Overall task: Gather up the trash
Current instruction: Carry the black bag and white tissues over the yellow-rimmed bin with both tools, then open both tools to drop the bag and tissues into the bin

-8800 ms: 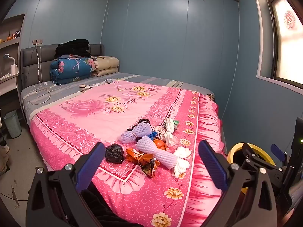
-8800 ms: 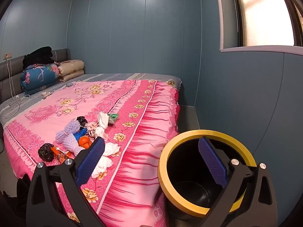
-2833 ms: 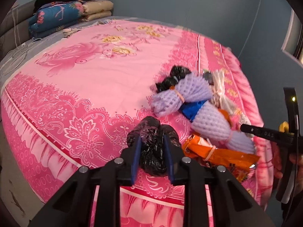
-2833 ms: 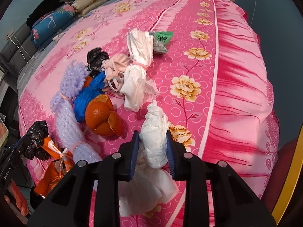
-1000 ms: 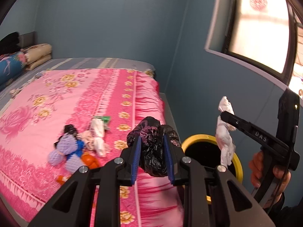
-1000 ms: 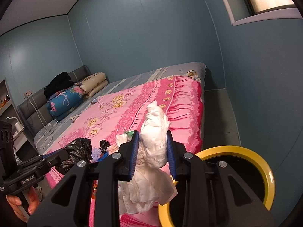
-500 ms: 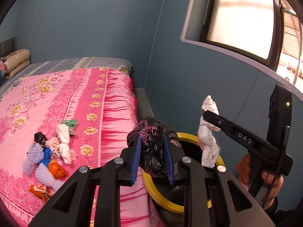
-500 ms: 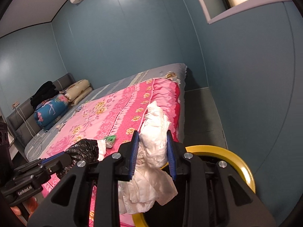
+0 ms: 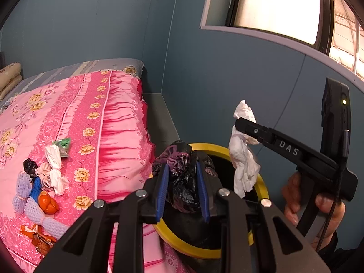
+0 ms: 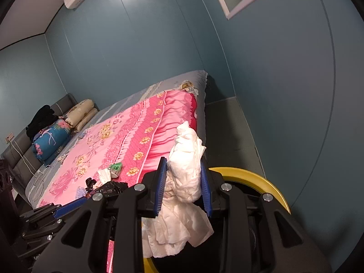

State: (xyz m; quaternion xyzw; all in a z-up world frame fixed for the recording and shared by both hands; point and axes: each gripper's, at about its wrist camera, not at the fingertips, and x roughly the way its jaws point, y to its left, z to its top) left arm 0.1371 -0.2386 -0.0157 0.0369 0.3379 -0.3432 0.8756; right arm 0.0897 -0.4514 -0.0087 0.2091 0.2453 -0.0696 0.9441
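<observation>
My left gripper point(image 9: 182, 191) is shut on a crumpled black plastic bag point(image 9: 182, 175) and holds it over the near rim of the yellow-rimmed black bin point(image 9: 211, 147). My right gripper point(image 10: 183, 184) is shut on a white crumpled tissue wad point(image 10: 186, 166) above the same bin point(image 10: 254, 179). In the left wrist view the right gripper point(image 9: 241, 125) shows with the tissue point(image 9: 242, 166) hanging over the bin's opening. More trash lies on the pink bedspread point(image 9: 120, 136): purple foam nets point(image 9: 22, 186), an orange peel point(image 9: 46, 202), a white knotted bag point(image 9: 54, 166), a green wrapper point(image 9: 62, 144).
The bin stands on the floor between the bed's side and the blue wall point(image 9: 227, 79). A window point(image 9: 279, 6) is above it. Folded bedding point(image 10: 52, 138) lies at the headboard. An orange snack wrapper point(image 9: 38, 241) lies near the bed's edge.
Both grippers have swung from the bed toward the bin and now hold their trash over it. Both stay shut on their loads.
</observation>
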